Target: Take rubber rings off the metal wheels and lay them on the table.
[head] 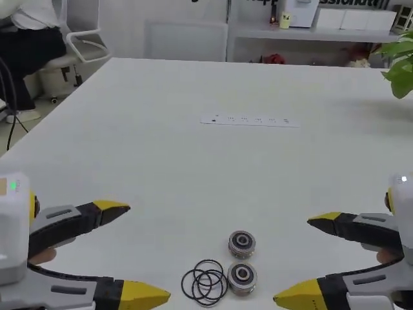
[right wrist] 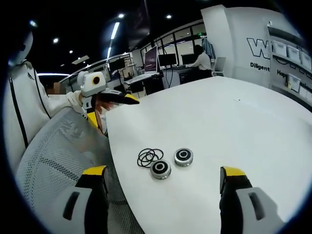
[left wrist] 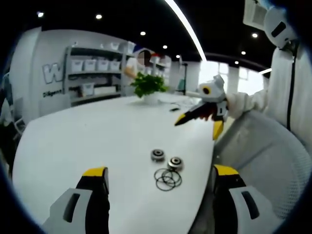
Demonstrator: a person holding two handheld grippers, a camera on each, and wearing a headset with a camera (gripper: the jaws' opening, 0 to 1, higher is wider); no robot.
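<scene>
Two small metal wheels (head: 242, 243) (head: 242, 276) with dark rims lie flat, one behind the other, near the front edge of the white table (head: 193, 142). Left of the nearer wheel sits a loose pile of several thin black rubber rings (head: 205, 282). My left gripper (head: 139, 253) hovers open at the lower left, apart from the rings. On the other side my right gripper (head: 298, 259) is open too, beside the wheels. The left gripper view has the wheels (left wrist: 157, 155) (left wrist: 175, 163) and rings (left wrist: 167, 179) ahead of its open jaws. In the right gripper view the wheels (right wrist: 160, 168) (right wrist: 184, 156) and rings (right wrist: 148, 157) lie between its jaws.
A flat white strip (head: 250, 120) lies mid-table. A green plant (head: 400, 64) stands at the far right edge, and an office chair (head: 77, 45) sits off the far left corner. A grey mesh chair back (right wrist: 63, 151) is close to the table's near edge.
</scene>
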